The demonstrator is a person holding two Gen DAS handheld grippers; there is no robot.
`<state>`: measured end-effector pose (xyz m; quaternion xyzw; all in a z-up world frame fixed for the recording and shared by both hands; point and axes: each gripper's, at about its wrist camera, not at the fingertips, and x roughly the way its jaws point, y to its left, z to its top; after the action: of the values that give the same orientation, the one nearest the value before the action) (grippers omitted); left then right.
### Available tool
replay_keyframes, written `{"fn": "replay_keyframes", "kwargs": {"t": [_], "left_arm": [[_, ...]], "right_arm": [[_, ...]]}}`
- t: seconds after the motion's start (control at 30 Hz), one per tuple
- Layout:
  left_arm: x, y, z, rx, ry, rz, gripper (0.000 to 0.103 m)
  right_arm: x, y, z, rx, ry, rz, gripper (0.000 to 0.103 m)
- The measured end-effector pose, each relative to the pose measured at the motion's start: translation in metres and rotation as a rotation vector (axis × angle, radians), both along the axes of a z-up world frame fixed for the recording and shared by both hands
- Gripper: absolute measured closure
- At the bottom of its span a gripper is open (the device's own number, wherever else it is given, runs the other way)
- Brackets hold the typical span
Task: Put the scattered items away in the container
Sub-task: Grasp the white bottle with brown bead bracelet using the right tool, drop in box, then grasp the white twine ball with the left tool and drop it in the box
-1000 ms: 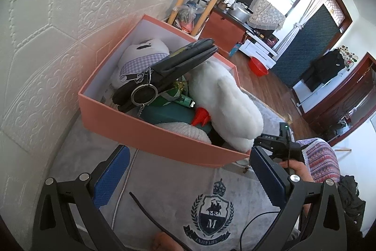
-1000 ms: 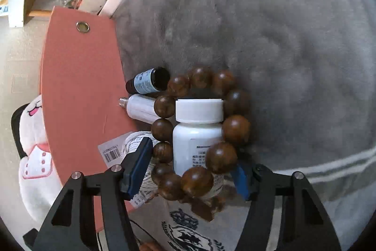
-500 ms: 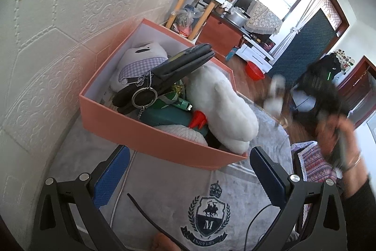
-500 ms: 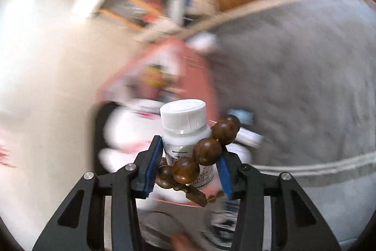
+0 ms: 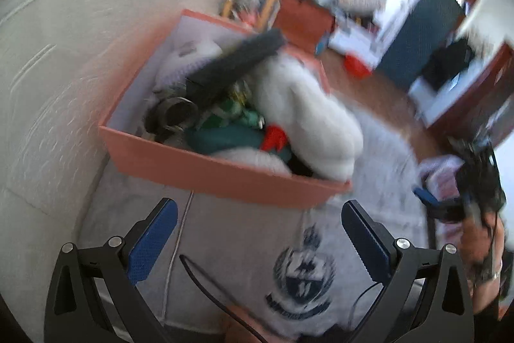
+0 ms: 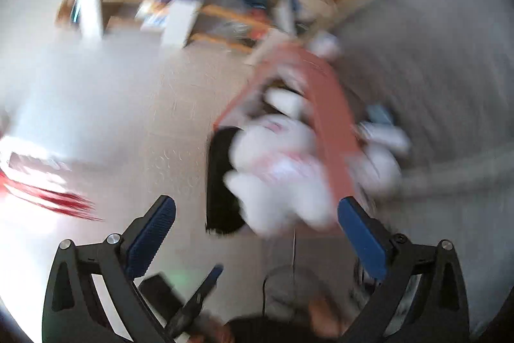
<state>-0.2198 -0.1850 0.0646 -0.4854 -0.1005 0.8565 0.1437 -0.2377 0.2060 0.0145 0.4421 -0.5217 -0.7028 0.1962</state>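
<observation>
The pink box stands on the grey blanket against the wall, packed with a white plush toy, a black wallet, a key ring and green items. My left gripper is open and empty, just in front of the box. My right gripper is open and empty, with the blurred box and white plush ahead of it. The right gripper also shows at the right edge of the left wrist view. The white bottle and bead bracelet are not visible.
A textured white wall runs along the left of the box. A grey garment with a crest lies under my left gripper. Small pale items lie blurred on the blanket beside the box. Shelves and furniture stand beyond.
My right gripper held the white bottle with the bead bracelet and swung toward the box; now it is open and empty. Both views are blurred by motion. The left gripper shifted slightly.
</observation>
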Motion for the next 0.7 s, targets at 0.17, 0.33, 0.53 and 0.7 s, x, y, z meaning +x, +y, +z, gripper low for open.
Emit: {"fn": "replay_keyframes", "kwargs": {"t": [0.17,0.33,0.53,0.7], "left_arm": [[0.014,0.166,0.025,-0.442,0.137,-0.569,0.000],[0.015,0.319,-0.036,-0.981,0.119,-1.062,0.000],[-0.069,0.357,-0.148,-1.103,-0.270,-0.956,0.001],[-0.107,0.356,-0.188,-1.064,-0.390,-0.834,0.001]], "right_arm": [[0.110,0.099,-0.092,-0.115,-0.110,-0.207,0.001],[0.126,0.171,-0.104,-0.340,-0.056,-0.397,0.001],[0.113,0.204,-0.098,-0.399,0.023,-0.415,0.001],[0.119,0.214,-0.124,-0.466,-0.067,-0.518,0.001]]}}
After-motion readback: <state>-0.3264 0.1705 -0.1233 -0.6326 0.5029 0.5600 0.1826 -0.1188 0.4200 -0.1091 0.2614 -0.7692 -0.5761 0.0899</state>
